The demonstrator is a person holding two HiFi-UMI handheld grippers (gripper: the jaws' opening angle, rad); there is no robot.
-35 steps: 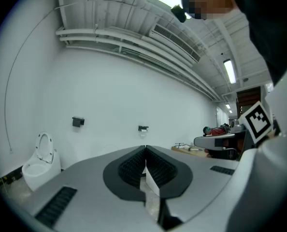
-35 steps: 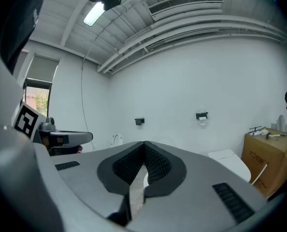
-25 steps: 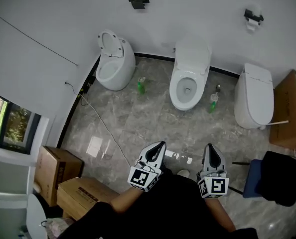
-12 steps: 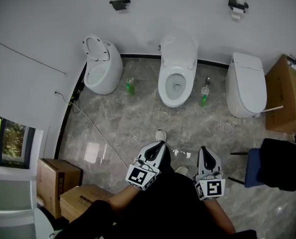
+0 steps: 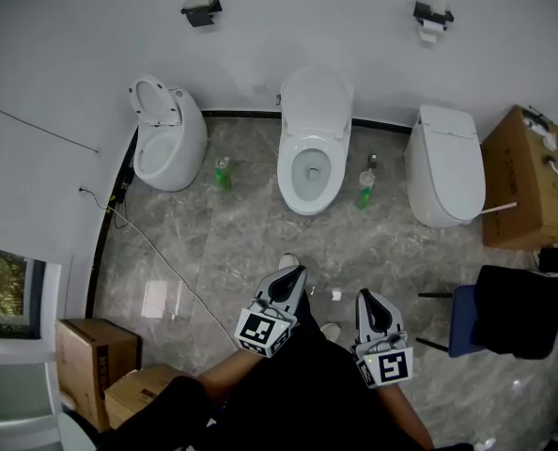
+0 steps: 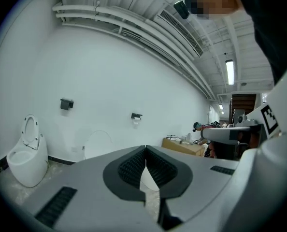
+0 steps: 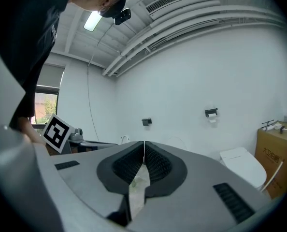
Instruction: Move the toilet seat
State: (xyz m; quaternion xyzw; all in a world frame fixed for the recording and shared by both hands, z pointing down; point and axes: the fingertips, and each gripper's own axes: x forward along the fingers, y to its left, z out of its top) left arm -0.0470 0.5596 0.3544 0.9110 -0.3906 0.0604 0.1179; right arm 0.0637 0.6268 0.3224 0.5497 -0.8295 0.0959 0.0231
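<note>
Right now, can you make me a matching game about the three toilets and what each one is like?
Things:
1. left toilet
2. middle toilet
3. right toilet

What it is like:
A. lid shut
B. green bottles on both sides
C. next to the thin cable

Pairs: 1-C, 2-B, 3-A
</note>
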